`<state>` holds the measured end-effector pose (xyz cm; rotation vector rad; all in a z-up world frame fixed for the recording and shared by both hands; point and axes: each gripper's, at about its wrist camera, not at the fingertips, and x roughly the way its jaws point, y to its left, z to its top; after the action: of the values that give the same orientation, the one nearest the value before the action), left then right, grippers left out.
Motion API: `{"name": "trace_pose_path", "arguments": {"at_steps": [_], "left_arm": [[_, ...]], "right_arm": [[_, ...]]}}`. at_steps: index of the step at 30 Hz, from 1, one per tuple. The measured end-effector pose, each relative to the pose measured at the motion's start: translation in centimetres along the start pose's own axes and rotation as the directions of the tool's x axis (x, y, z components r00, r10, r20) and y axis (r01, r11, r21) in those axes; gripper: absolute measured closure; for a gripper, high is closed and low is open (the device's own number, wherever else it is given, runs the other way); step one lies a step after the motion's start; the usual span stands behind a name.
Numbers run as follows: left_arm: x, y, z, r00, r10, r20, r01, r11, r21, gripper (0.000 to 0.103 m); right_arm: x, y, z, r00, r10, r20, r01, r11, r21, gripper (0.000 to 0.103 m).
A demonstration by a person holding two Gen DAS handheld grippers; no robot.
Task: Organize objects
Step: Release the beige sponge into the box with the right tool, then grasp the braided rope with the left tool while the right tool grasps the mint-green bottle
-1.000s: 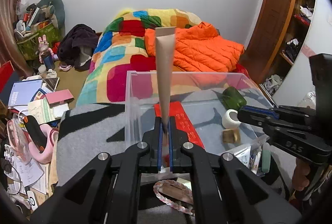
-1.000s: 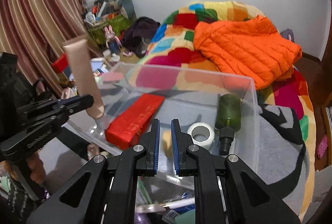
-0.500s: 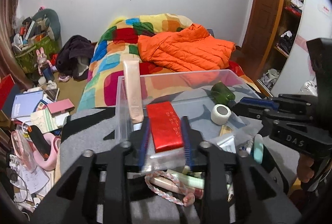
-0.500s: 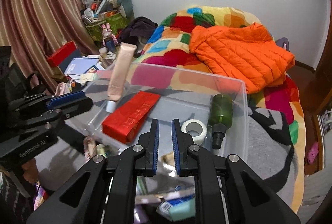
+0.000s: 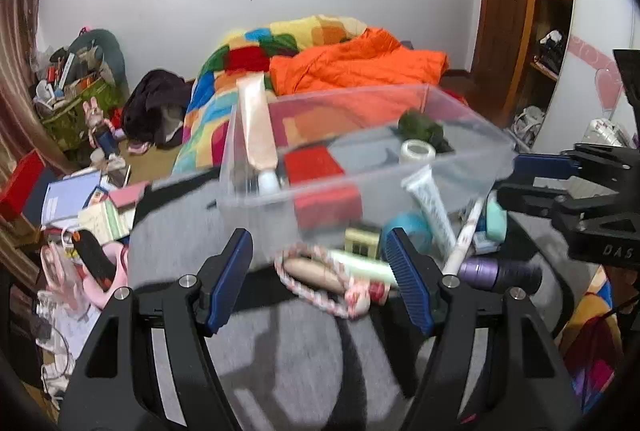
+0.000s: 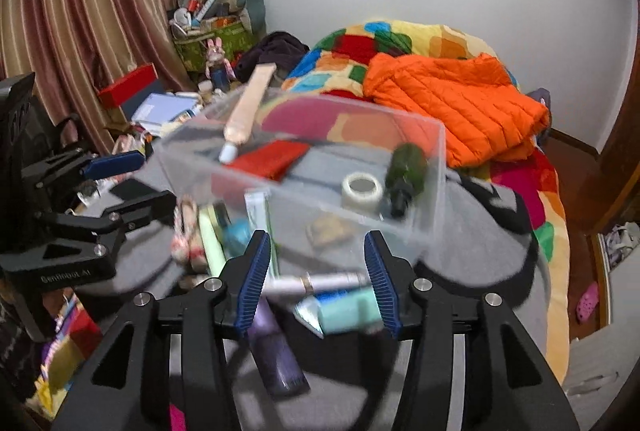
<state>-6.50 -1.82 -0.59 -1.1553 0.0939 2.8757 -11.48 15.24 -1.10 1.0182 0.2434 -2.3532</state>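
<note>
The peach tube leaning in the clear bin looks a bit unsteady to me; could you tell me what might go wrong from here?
The peach tube leans on the clear bin wall, cap down, its top above the rim; a nudge might tip it out. The open left gripper and right gripper, jaws just opening, hang over crowded loose items; a grab could catch the braided cord.

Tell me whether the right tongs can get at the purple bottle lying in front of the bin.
Probably yes: the right tongs are open, and the purple bottle lies uncovered just below them, outside the clear bin.
</note>
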Motion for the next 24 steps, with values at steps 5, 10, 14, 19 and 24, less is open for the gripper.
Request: {"name": "trace_pose_path", "arguments": {"at_steps": [5, 10, 14, 19, 24], "left_arm": [[1.2, 0.1, -2.1, 0.998, -0.009, -0.057, 0.008, 1.0, -0.029, 0.034], [2.6, 0.0, -3.4, 0.992, -0.041, -0.121, 0.034, 0.998, -0.054, 0.034], [3.0, -0.4, -3.4, 0.992, -0.031, -0.119, 0.025, 0.999, -0.048, 0.034], [2.7, -0.9, -3.3, 0.996, -0.028, -0.087, 0.024, 0.999, -0.044, 0.044], [2.7, -1.3, -4.0, 0.993, -0.059, -0.098, 0.056, 0.998, -0.032, 0.064]], "right_arm": [[0.7, -1.5, -2.3, 0.998, -0.026, -0.059, 0.029, 0.998, 0.057, 0.058], [2.0, -2.7, -3.4, 0.994, 0.014, -0.108, 0.0, 0.992, 0.128, 0.058], [2.8, -3.0, -3.8, 0.99, 0.069, -0.125, -0.046, 0.983, 0.18, 0.058], [3.4, -2.1, -4.2, 0.988, 0.064, -0.141, -0.037, 0.981, 0.188, 0.058], [3.1, -3.3, -4.0, 0.988, 0.1, -0.117, -0.061, 0.951, 0.302, 0.043]]}}
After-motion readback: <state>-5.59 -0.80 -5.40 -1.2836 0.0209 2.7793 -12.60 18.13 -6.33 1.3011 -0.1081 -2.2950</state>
